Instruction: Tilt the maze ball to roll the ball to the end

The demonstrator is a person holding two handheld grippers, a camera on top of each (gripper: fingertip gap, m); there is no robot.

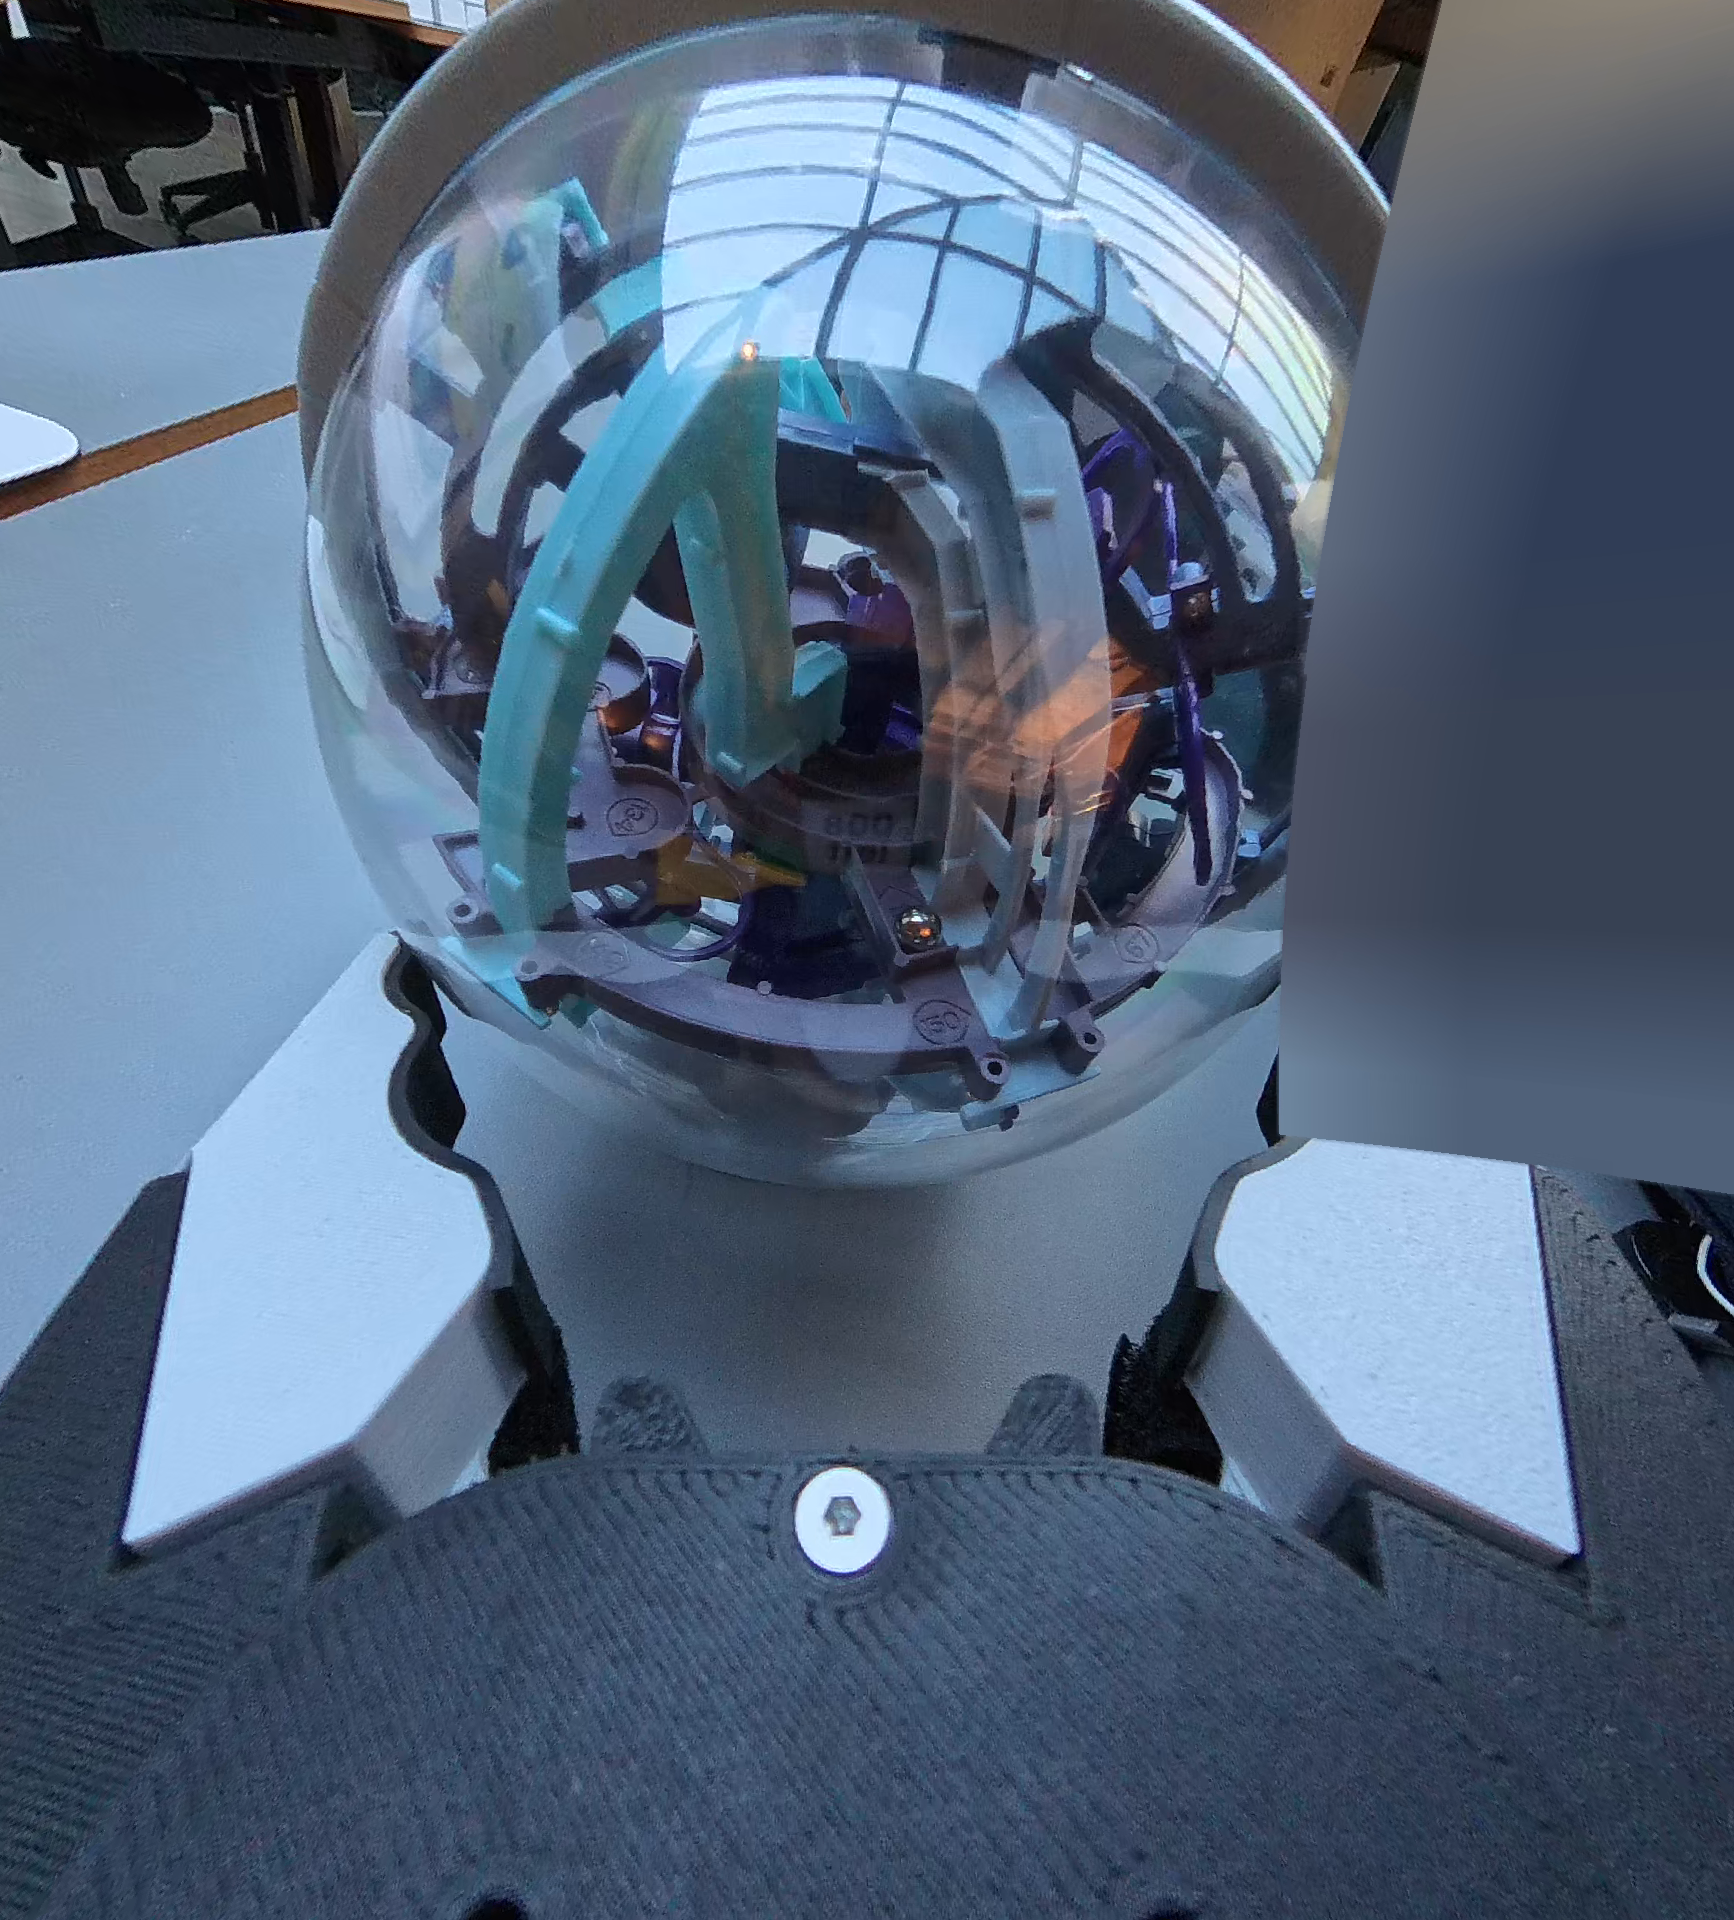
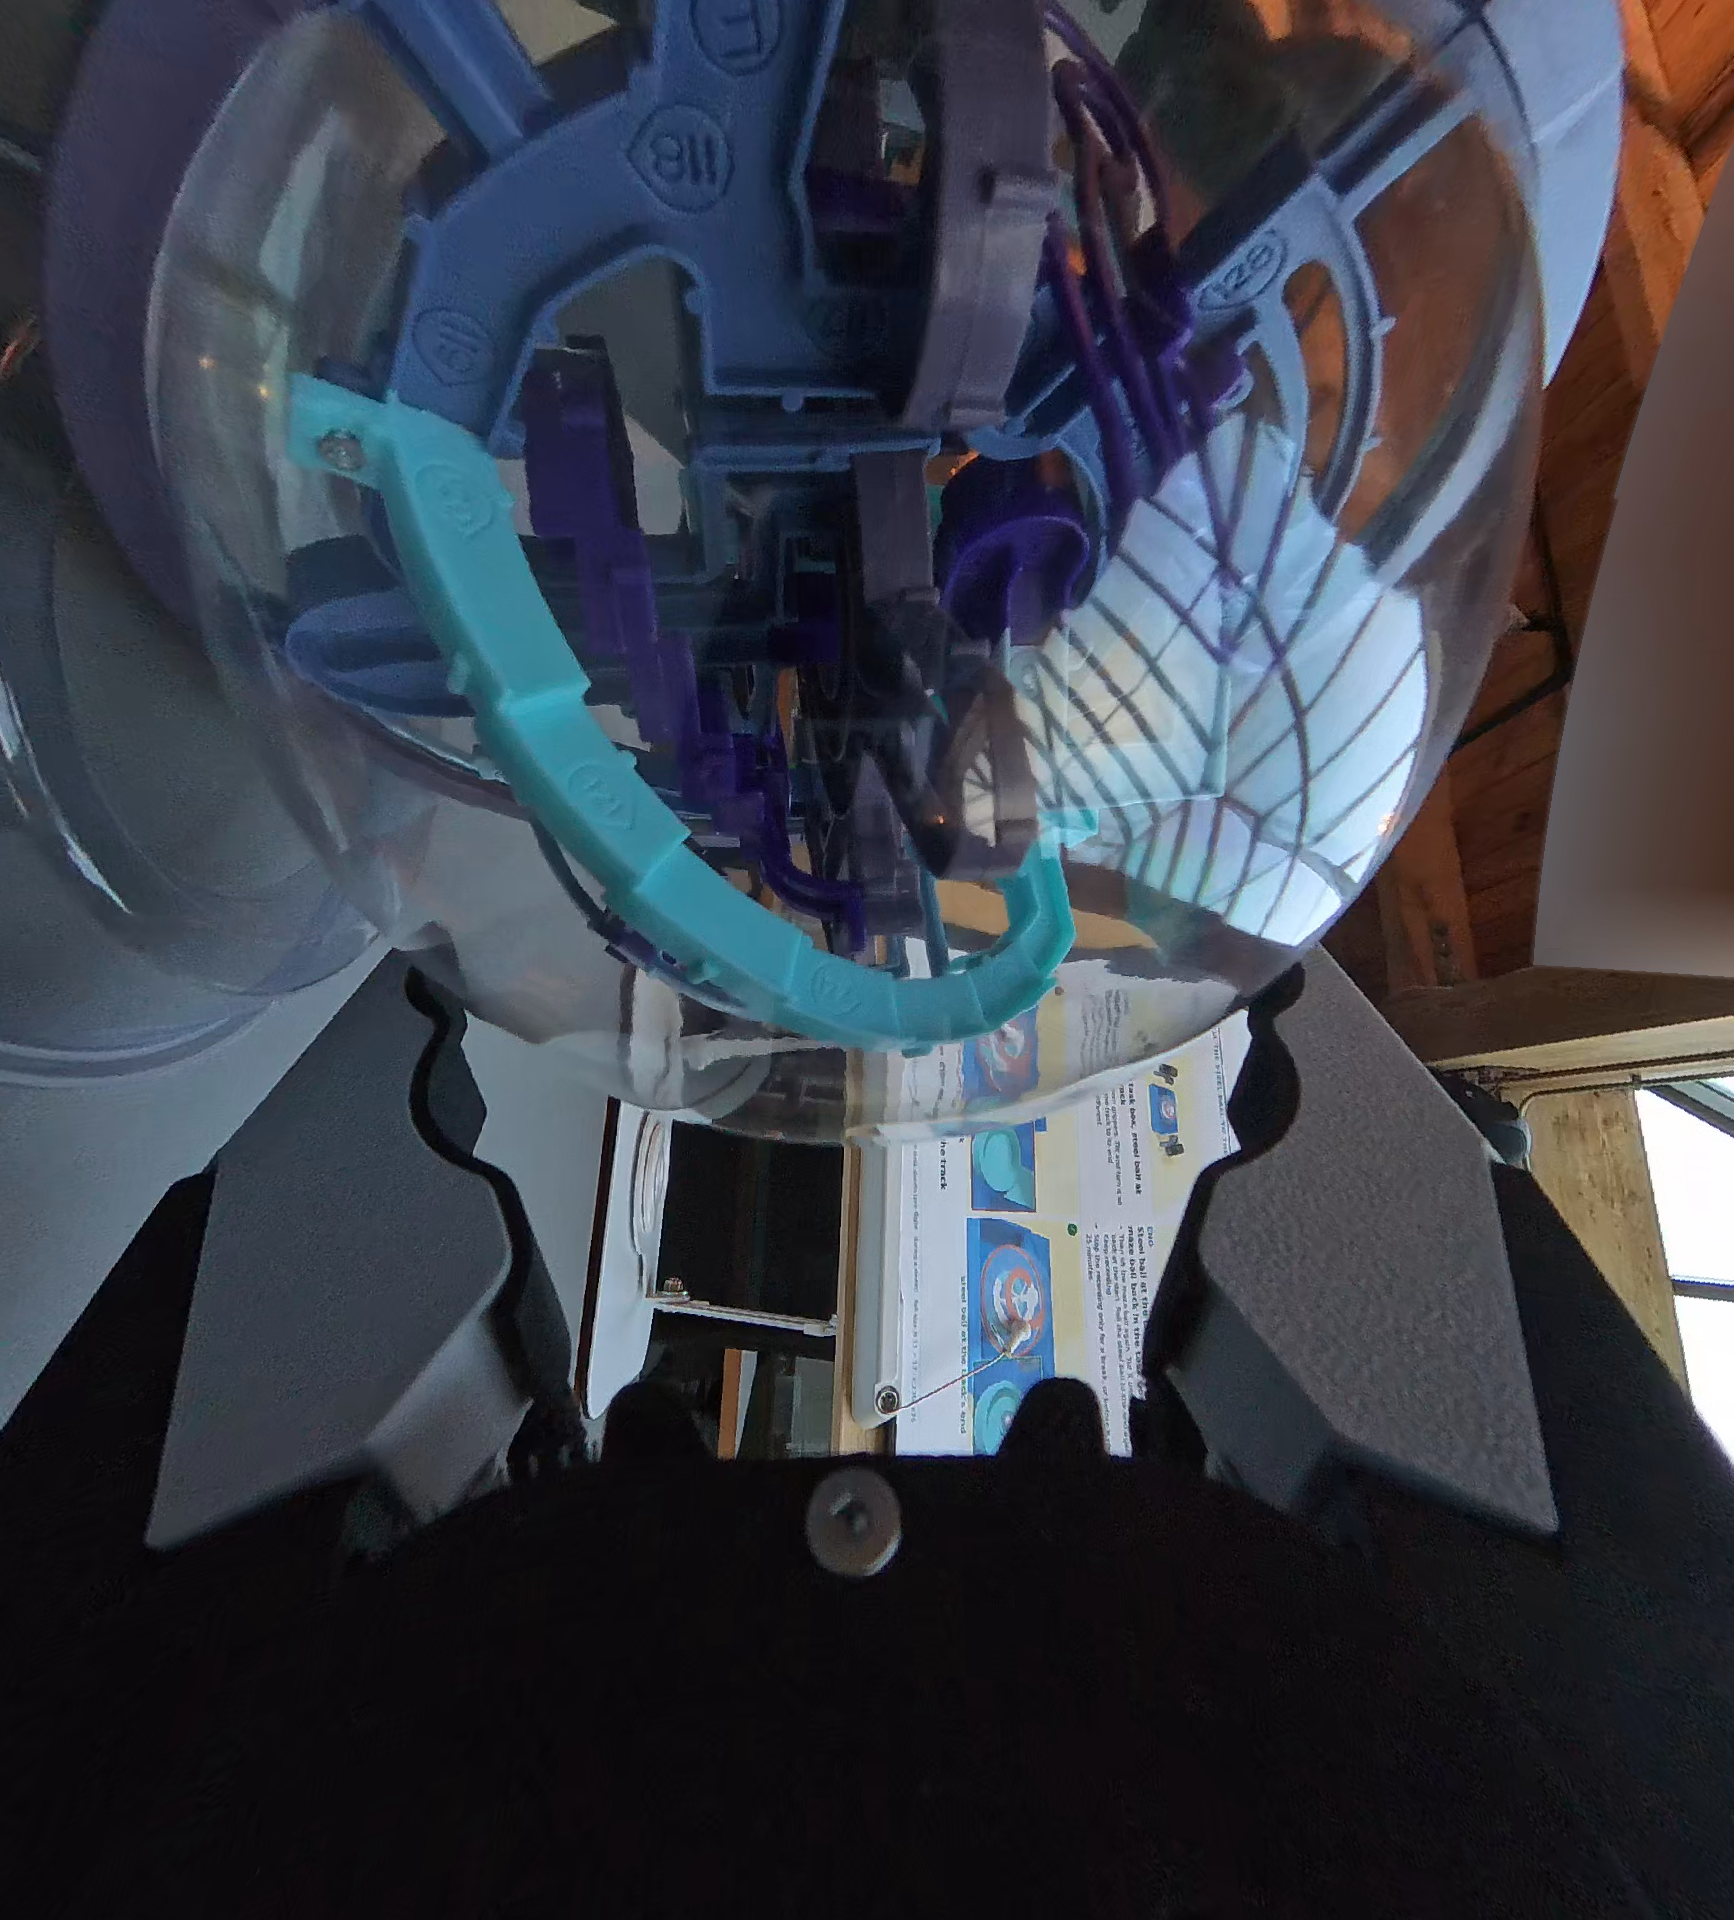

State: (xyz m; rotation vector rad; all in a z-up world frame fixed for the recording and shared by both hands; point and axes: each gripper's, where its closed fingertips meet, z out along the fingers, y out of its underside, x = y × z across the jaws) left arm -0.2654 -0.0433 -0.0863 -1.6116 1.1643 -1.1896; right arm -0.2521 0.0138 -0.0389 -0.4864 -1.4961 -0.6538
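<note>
— Broadly, what is shown, and which step is in hand?

— A grey tabletop [image 1: 94, 727] is seen below the maze ball [image 1: 821, 644], a clear sphere that is held up off it. The sphere is cradled between both tools: the left hand-held gripper [image 1: 832, 997] is spread wide with its fingertips pressed to the lower shell, and the right hand-held gripper [image 2: 842, 1039] is likewise opened wide against the shell, a printed sheet [image 2: 1029, 1247] being seen past it. The tilting step is judged to be under way.

— And the ball itself?

— A small steel ball [image 1: 913, 925] is seen low on the brown track [image 1: 801, 987], beside a grey rail [image 1: 998, 623]. The end cannot be picked out. A slow, slight tilt is judged to be called for, so that the ball is kept on its track.
</note>
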